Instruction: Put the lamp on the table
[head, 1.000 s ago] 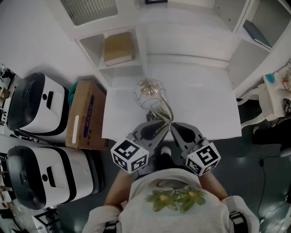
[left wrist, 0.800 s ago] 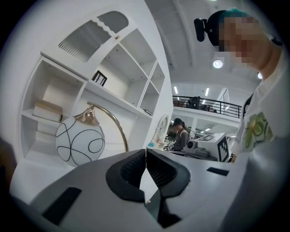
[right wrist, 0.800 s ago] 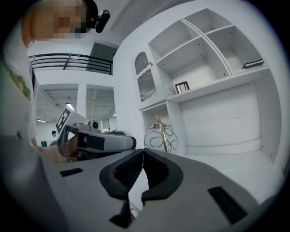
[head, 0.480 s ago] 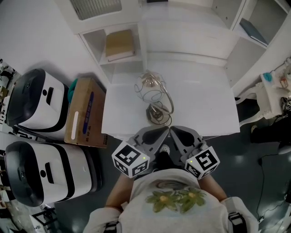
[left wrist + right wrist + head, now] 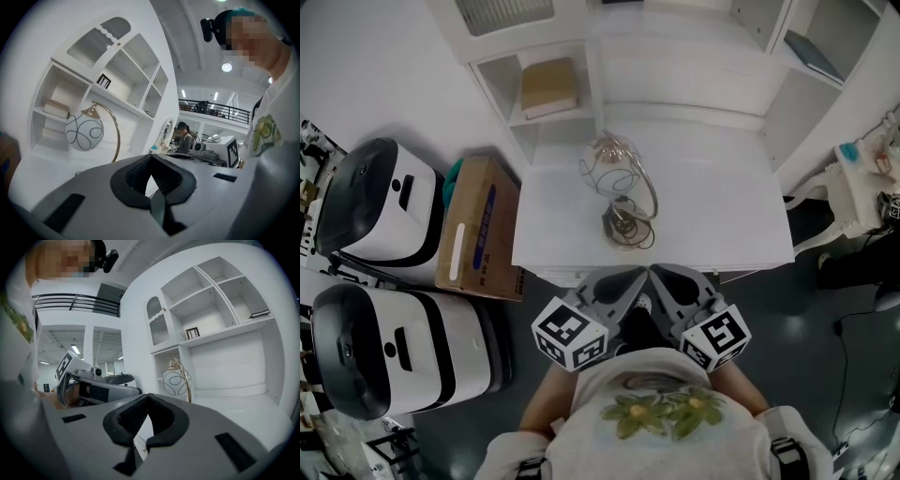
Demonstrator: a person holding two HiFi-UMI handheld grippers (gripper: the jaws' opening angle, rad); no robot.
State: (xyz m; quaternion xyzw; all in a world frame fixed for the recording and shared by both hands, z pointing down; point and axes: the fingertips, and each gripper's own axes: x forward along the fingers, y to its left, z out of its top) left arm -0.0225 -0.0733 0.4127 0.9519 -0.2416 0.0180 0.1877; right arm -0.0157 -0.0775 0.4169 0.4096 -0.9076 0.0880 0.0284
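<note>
The lamp [image 5: 623, 225] stands on the white table [image 5: 722, 211]. It has a gold arc stem and a white globe with black lines [image 5: 606, 165]. The globe also shows in the left gripper view [image 5: 84, 132] and in the right gripper view [image 5: 176, 381]. My left gripper [image 5: 628, 278] and right gripper [image 5: 662, 276] sit side by side in front of the table's near edge, close to the person's body and apart from the lamp. Both are shut with nothing held, as their own views show for the left gripper [image 5: 151, 161] and the right gripper [image 5: 148, 399].
A white shelf unit with a brown box [image 5: 548, 86] stands behind the table. Left of the table lie a cardboard box [image 5: 473, 234] and two white-and-black machines [image 5: 375, 206] [image 5: 384, 352]. A white cart [image 5: 862, 187] is at the right. The floor is dark.
A second ago both gripper tips were at the lamp's base by the table edge. They have drawn back toward the body, and the lamp stands free on the table.
</note>
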